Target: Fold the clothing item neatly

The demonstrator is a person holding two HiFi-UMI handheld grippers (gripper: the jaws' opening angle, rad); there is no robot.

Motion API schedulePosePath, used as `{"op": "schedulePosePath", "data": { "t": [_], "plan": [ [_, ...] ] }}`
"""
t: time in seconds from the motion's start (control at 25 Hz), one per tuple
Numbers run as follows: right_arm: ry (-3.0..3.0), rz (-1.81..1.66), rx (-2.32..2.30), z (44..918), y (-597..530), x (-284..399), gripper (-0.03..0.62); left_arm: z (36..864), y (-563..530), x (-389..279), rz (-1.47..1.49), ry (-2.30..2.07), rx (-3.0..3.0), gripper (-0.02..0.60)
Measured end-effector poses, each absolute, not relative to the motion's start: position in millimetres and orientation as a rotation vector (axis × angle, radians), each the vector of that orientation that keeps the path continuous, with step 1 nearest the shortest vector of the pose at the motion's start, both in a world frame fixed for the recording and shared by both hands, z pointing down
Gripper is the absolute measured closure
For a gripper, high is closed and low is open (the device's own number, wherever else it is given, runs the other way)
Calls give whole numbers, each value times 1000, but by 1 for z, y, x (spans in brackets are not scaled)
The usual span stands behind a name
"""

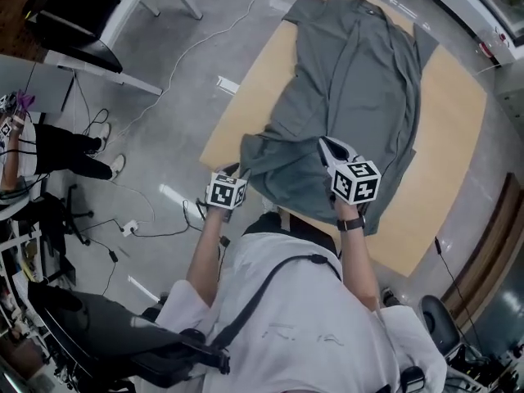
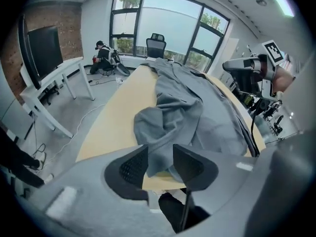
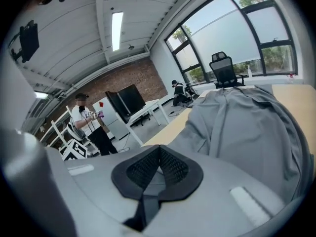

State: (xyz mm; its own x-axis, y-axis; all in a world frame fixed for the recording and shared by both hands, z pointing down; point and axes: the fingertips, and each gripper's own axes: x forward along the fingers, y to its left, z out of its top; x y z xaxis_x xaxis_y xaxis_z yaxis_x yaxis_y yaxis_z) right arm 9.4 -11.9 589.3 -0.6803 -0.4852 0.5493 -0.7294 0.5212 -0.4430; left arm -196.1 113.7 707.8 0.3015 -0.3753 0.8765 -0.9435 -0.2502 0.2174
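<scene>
A grey garment [image 1: 360, 80] lies lengthwise on the wooden table [image 1: 458, 137], with its near left part bunched into a heap [image 2: 168, 117]. My left gripper [image 1: 238, 171] hovers at the table's near left corner beside that heap. In the left gripper view its jaws [image 2: 160, 164] stand open; the cloth's hanging edge shows in the gap, and the pads do not press on it. My right gripper [image 1: 327, 145] is above the garment's near end. Its pads [image 3: 159, 152] are shut together with nothing seen between them, and the grey cloth [image 3: 247, 122] spreads beyond.
A person [image 1: 49, 150] stands on the floor at the left, and also shows in the right gripper view [image 3: 91, 125]. White desks [image 1: 106, 23] and cables lie left of the table. An office chair [image 2: 156, 43] stands at the table's far end, another [image 1: 442, 318] near my right.
</scene>
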Motion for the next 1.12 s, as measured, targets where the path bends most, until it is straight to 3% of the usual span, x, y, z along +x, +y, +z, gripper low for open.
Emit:
{"op": "schedulePosePath", "data": {
  "t": [0.32, 0.48, 0.6, 0.92, 1.12],
  "plan": [
    [-2401, 878, 966, 581, 29, -20, 595, 758, 128, -190, 918, -1146, 1710, 406],
    [-2404, 854, 1023, 569, 36, -17, 595, 750, 133, -196, 863, -1192, 1663, 527],
    [-2401, 848, 1078, 564, 45, -9, 595, 731, 149, -189, 826, -1154, 1683, 540],
    [-2374, 872, 1230, 550, 82, 15, 595, 635, 187, -120, 608, -883, 1845, 545],
    [-2351, 862, 1376, 532, 102, 48, 595, 631, 208, -64, 582, -727, 1819, 561]
  ]
}}
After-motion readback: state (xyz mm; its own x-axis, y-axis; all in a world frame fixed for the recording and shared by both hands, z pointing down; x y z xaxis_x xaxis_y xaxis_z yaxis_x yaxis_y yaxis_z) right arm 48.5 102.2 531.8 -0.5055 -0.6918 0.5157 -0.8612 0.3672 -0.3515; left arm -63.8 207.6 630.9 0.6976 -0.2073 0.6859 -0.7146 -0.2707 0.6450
